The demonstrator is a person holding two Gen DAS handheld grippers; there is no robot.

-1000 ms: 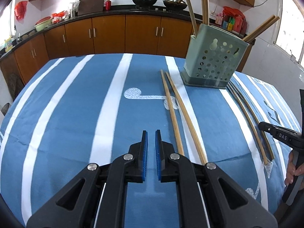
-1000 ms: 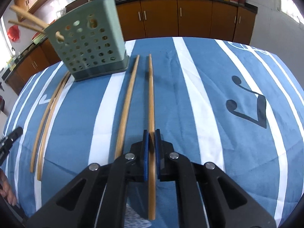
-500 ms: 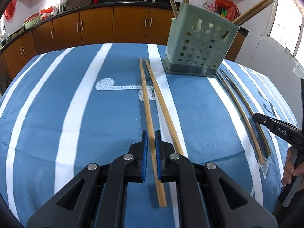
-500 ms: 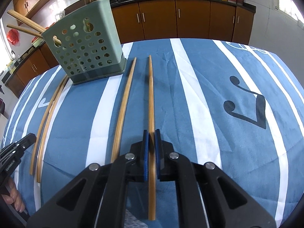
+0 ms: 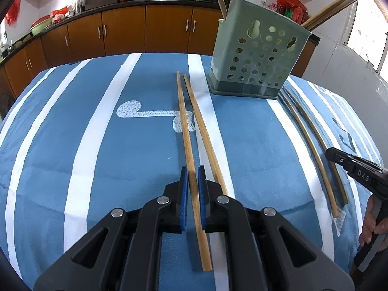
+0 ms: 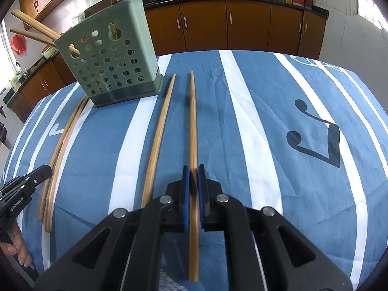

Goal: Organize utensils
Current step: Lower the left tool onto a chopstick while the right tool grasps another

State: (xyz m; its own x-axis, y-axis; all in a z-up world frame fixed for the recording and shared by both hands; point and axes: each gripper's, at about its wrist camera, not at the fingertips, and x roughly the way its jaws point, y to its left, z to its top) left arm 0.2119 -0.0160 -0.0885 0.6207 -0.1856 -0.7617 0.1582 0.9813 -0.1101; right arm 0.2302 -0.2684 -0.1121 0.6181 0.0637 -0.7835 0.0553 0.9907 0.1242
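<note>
A green perforated utensil holder (image 5: 257, 55) stands on the blue striped tablecloth and holds several chopsticks; it also shows in the right wrist view (image 6: 109, 65). My left gripper (image 5: 191, 173) is shut on a wooden chopstick (image 5: 185, 131), with a second chopstick (image 5: 203, 135) lying just right of it. My right gripper (image 6: 191, 172) is shut on another wooden chopstick (image 6: 193, 121), with its partner (image 6: 158, 135) lying to the left. Each gripper shows at the edge of the other's view: the right one (image 5: 351, 167) and the left one (image 6: 26, 181).
The tablecloth (image 5: 84, 145) covers a table that falls away at the near and side edges. Brown kitchen cabinets (image 5: 121, 29) and a counter with woks stand behind it. A window is at the right.
My left gripper moved right over the left chopstick and now has it between its pads. My right gripper stayed shut on its chopstick, and the view shifted slightly.
</note>
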